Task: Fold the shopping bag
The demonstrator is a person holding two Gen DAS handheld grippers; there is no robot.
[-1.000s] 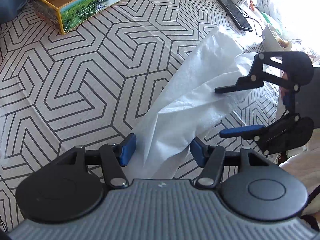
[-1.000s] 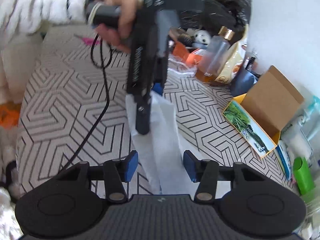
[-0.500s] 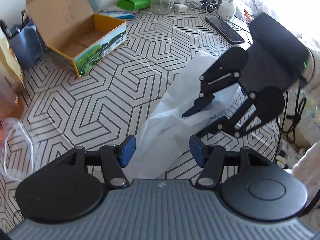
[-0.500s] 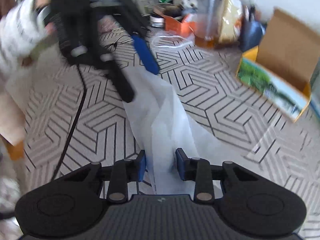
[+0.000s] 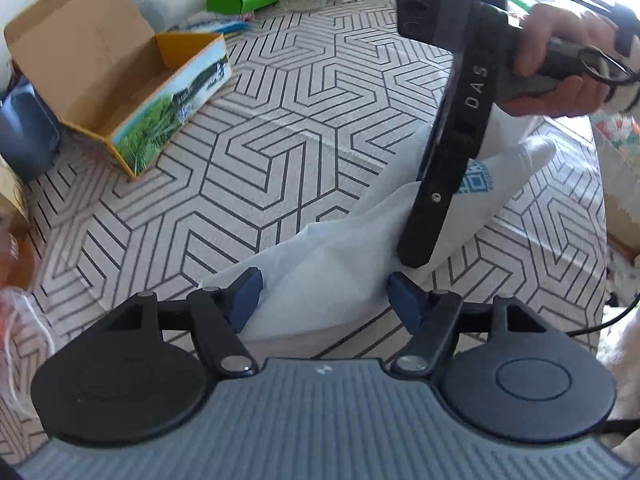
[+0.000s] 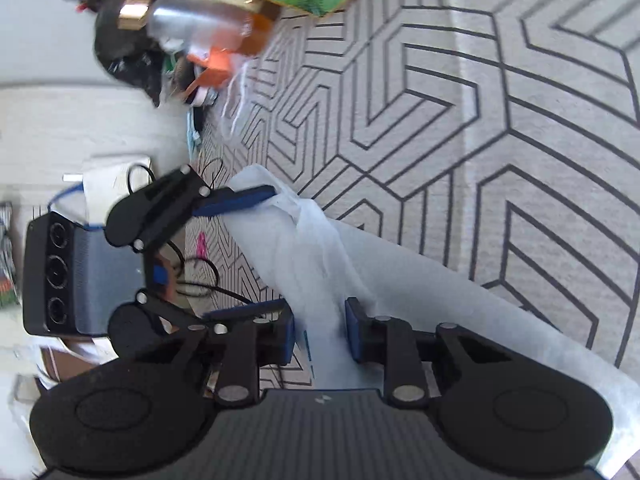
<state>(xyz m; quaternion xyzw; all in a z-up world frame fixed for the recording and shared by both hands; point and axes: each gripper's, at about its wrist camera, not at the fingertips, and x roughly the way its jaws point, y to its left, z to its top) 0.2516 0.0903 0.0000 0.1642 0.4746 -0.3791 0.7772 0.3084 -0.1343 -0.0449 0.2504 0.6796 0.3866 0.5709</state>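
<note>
From the left wrist view, the left gripper (image 5: 325, 296) has its blue pads set wider than a second ago and its jaws are opening; the white shopping bag (image 5: 344, 264) lies on the patterned tablecloth (image 5: 280, 136) and passes between the pads, the left pad close against the cloth and the right pad clear of it. A second ago the right gripper (image 5: 416, 260) showed side-on at the right edge with both fingers in view; now it stands edge-on across the bag, gripped by a hand (image 5: 560, 60), and its fingertips are hidden behind its own black body, so its jaw state cannot be read here. The open cardboard box (image 5: 120, 92), formerly cut off at the top, is now fully visible at upper left. A blue printed square on the bag is half covered by the tool. In the right wrist view the whole scene has rolled sideways since the earlier frame, and the far clutter is smeared by motion. The right gripper (image 6: 320, 330) has narrowed and is closing, with a gathered strip of the bag between its pads; whether they already press it is hard to tell. The left gripper (image 6: 240, 248) appears at left, fingers spread, its upper finger lying on the bag's far end.
</note>
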